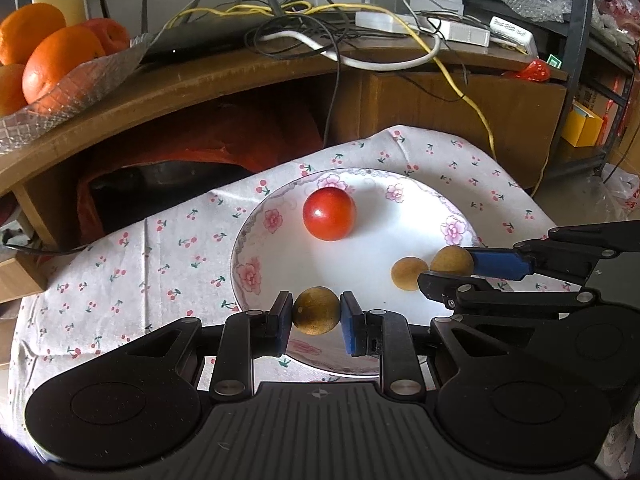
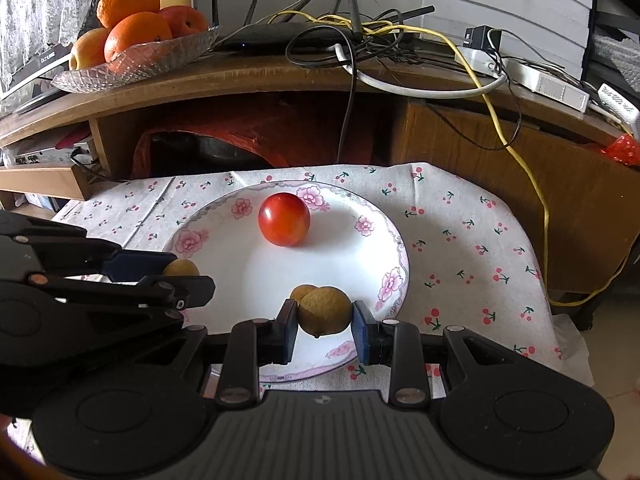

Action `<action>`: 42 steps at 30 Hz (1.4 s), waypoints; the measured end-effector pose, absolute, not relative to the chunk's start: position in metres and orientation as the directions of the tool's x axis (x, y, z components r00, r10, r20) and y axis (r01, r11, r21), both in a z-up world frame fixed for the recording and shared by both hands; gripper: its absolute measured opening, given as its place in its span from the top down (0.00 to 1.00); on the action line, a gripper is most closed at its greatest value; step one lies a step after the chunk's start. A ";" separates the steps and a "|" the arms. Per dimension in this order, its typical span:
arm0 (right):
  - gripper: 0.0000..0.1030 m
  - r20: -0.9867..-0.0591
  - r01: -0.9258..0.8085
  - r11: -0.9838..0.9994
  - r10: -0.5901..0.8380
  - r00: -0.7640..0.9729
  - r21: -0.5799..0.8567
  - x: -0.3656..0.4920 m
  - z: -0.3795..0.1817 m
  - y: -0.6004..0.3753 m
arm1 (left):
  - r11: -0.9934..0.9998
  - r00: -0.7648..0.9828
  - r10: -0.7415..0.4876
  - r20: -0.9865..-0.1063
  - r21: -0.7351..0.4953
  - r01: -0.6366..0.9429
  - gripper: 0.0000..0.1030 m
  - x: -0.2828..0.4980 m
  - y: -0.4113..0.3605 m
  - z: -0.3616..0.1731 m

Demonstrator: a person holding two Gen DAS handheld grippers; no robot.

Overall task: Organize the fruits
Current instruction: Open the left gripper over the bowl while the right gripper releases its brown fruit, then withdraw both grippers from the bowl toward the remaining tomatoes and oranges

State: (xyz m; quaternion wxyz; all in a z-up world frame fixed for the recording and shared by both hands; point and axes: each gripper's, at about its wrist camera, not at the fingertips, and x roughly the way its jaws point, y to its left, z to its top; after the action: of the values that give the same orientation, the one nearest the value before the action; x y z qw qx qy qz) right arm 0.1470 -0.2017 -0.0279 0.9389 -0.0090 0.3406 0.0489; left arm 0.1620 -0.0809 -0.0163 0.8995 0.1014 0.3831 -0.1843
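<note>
**A:** Run the list, left to right.

**B:** Item one, far left, up on the wooden shelf (image 2: 280, 76): a glass dish (image 2: 136, 64) of oranges (image 2: 138, 36), well apart from my work. Untouched.

Item two: my left gripper (image 1: 316, 314), closed narrow on a brown longan (image 1: 316, 316). The blue pads sit on its two sides at the widest part, over the near rim of the flowered plate (image 1: 260, 248). I cannot tell whether the fruit is lifted clear or resting on the rim.

Item three, plate centre, toward the back: one red tomato (image 1: 329, 214), standing alone, apart from everything else.

Item four: a loose longan (image 1: 408, 274) lying on the plate, just beside the one my right gripper holds.

Item five: my right gripper (image 2: 325, 316), also closed narrow, holding a second longan (image 2: 325, 311) across its middle, over the plate's near-right part.

Item six: the cherry-print cloth (image 2: 460, 240) covering the worktop under the plate.

**A:** Handling notes?

**B:** By my judgement the longans are light, with a thin dry shell — brittle, so a hard squeeze could crack it. Round too, so they may roll or pop out if gripped off-centre; hold across the widest part, as now. The tomato looks smooth and glossy, likely slippery and soft under pressure; take it at its equator with a gentle close.

**A:** Stage?

**B:** Both grippers loaded at the plate. Whether fruit is arriving or leaving, I cannot say.
</note>
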 end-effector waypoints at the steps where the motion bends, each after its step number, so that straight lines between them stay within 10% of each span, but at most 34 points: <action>1: 0.70 -0.641 -0.098 0.995 0.085 0.763 0.015 0.148 -0.029 -0.201 | 0.912 0.639 -0.252 -0.727 0.041 0.407 0.69 0.163 -0.081 -0.017; 42: 0.69 -0.577 -0.087 0.996 0.092 0.812 0.036 0.141 -0.009 -0.210 | 0.931 0.684 -0.244 -0.688 0.030 0.363 0.40 0.159 -0.065 -0.004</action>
State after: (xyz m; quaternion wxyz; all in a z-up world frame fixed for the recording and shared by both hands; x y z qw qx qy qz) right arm 0.1410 -0.2096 -0.0093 0.9518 0.0040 0.3031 0.0469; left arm 0.1591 -0.0652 -0.0040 0.9138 0.0823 0.3615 -0.1659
